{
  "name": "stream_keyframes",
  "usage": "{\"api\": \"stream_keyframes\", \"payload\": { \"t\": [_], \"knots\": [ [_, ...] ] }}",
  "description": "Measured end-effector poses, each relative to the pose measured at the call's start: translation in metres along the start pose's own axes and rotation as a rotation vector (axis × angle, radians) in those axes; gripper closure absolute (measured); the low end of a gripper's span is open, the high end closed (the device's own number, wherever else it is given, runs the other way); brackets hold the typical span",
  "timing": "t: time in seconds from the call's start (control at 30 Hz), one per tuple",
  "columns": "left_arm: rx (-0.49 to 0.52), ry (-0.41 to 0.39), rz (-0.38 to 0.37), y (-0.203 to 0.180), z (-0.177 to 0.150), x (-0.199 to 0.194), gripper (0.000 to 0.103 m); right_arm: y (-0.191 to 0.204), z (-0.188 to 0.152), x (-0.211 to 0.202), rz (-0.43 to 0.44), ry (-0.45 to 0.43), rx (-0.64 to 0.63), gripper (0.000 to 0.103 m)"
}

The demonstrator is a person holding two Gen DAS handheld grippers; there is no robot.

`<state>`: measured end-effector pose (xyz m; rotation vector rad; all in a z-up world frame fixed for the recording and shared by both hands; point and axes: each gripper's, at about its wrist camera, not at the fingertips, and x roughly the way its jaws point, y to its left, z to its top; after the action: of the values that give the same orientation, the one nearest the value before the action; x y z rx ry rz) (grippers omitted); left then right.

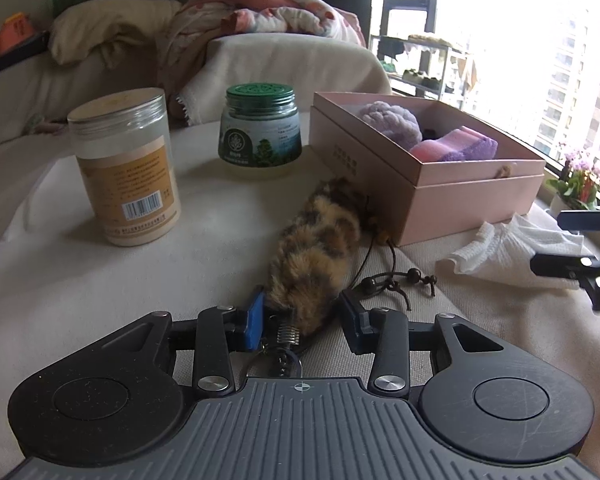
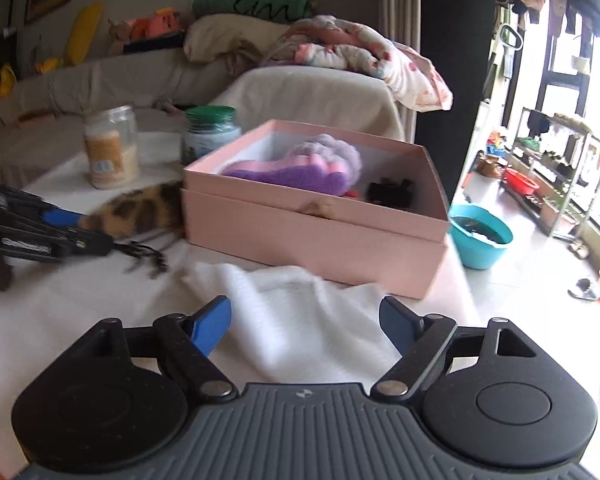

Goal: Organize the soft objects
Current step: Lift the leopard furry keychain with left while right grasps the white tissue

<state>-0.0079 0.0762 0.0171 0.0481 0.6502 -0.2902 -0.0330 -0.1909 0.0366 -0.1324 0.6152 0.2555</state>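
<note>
A brown spotted furry tail keychain (image 1: 316, 248) lies on the white table beside the pink box (image 1: 452, 200). My left gripper (image 1: 304, 320) is open, its blue pads on either side of the tail's near end, with a gap at the right pad. The box holds a purple fluffy ball (image 1: 392, 120) and a pink-purple sponge (image 1: 456, 146). A white cloth (image 2: 300, 320) lies in front of my right gripper (image 2: 306, 324), which is open and empty just above it. In the right wrist view the tail (image 2: 140, 210), box (image 2: 316, 232) and left gripper (image 2: 72, 228) also show.
A tall clear jar of beige powder (image 1: 128, 168) and a green-lidded jar (image 1: 260, 128) stand at the back of the table. A sofa with heaped bedding (image 1: 260, 16) is behind. A teal basin (image 2: 480, 240) sits on the floor past the table's right edge.
</note>
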Motion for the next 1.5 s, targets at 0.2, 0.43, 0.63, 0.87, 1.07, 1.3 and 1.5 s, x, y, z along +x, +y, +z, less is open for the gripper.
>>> {"api": "stream_keyframes", "payload": {
  "t": [0.2,0.43,0.63,0.87,1.07,1.3,1.5],
  "knots": [
    [-0.022,-0.017,-0.006,0.004,-0.002,-0.002,0.067,-0.046,0.003,0.022,0.117,0.074,0.3,0.02],
    [-0.033,-0.032,0.004,0.004,-0.004,-0.003,0.068,-0.014,-0.001,0.017,0.147,0.08,0.17,0.017],
    [-0.033,-0.032,0.005,0.004,-0.004,-0.003,0.068,0.034,0.006,0.012,0.216,0.077,0.02,0.052],
    [-0.033,-0.032,0.005,0.004,-0.004,-0.004,0.068,0.0,0.015,0.008,-0.014,0.05,0.062,0.093],
    [-0.033,-0.033,0.005,0.004,-0.004,-0.004,0.068,-0.068,0.008,0.0,-0.042,0.046,0.285,0.093],
    [-0.033,-0.033,0.004,0.004,-0.004,-0.004,0.068,-0.071,-0.002,0.006,-0.128,0.008,0.186,0.028],
    [-0.039,-0.034,0.0,0.004,-0.004,-0.004,0.068,-0.086,0.001,0.036,-0.09,0.115,0.182,0.021]
  ]
}}
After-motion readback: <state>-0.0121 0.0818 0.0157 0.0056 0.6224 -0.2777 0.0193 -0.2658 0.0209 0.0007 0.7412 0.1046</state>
